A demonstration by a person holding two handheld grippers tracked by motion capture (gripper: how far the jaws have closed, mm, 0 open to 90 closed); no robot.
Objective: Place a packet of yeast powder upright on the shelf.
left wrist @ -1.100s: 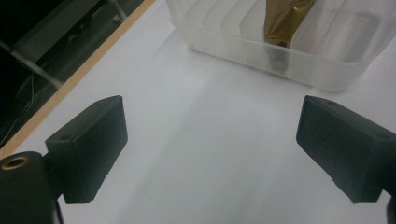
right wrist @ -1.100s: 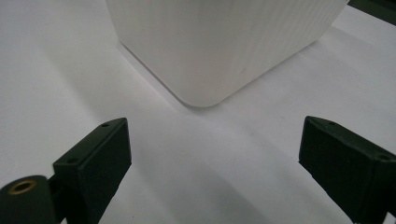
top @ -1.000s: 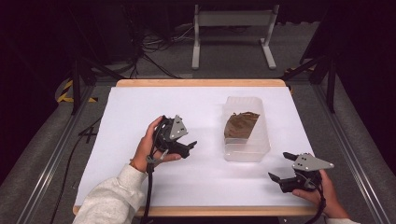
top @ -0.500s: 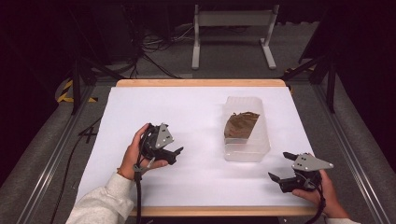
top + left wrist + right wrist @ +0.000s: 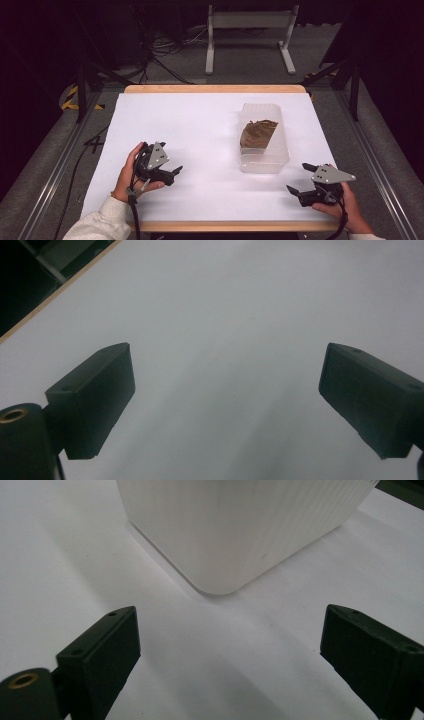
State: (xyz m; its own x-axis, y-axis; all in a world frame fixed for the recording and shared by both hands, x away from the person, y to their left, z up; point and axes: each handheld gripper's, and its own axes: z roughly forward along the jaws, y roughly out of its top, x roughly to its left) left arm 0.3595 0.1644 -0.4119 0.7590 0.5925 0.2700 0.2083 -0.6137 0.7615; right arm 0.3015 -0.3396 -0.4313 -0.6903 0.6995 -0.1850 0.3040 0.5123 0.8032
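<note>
Right gripper view: tub (image 5: 240, 525) sits just ahead of the right gripper (image 5: 227, 665), jaws wide, empty.
Looks light, thin, slick plastic — grip a side wall gently; left gripper (image 5: 225, 405) gapes over bare table (image 5: 240, 305).

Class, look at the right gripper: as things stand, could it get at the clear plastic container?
Probably yes. The right gripper is open beside the clear plastic container, whose near corner faces its spread jaws in the right gripper view, with bare white table between them.
</note>
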